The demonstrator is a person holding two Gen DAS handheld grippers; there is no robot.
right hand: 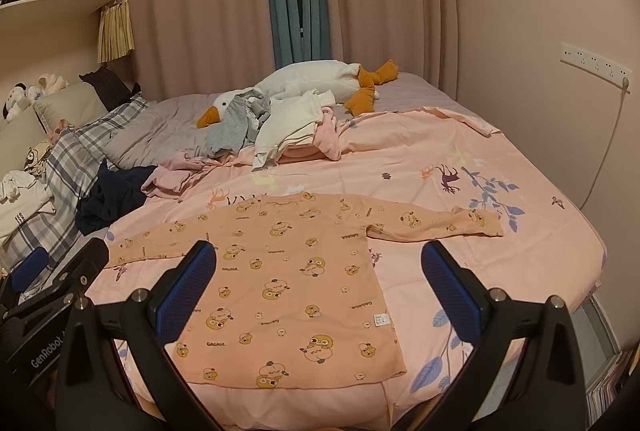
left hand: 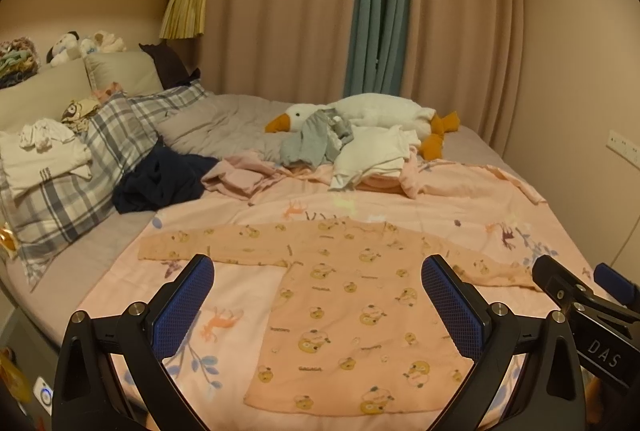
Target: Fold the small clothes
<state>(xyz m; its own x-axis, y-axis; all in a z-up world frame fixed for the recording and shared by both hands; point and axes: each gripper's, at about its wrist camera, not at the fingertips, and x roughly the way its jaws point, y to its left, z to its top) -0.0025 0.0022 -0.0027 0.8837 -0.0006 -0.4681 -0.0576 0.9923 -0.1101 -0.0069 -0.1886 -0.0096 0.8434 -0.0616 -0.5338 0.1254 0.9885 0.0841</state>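
Looking along the left gripper [left hand: 318,295], we see its blue-padded fingers [left hand: 184,305] spread wide with nothing between them, held above the near edge of the bed. Between and beyond the fingers lies the peach shirt [left hand: 352,315], spread flat on the pink sheet [left hand: 440,199] with both sleeves stretched out to the sides and its hem toward us. At the right edge of this view we see the right gripper [left hand: 576,285] close to the end of a sleeve (we cannot tell whether it touches the cloth). Farther back a heap of clothes [left hand: 320,147] rests against a stuffed goose [left hand: 376,115], and a plaid pillow [left hand: 100,151] lies to the left.

From the right gripper [right hand: 320,291], we see its fingers [right hand: 450,295] equally wide apart and empty. The shirt [right hand: 288,283] lies below and between them, one sleeve reaching right across the sheet [right hand: 520,263]. The left gripper [right hand: 60,263] shows at the left edge, near the other sleeve. The goose [right hand: 304,79] and clothes pile [right hand: 256,127] sit well behind.
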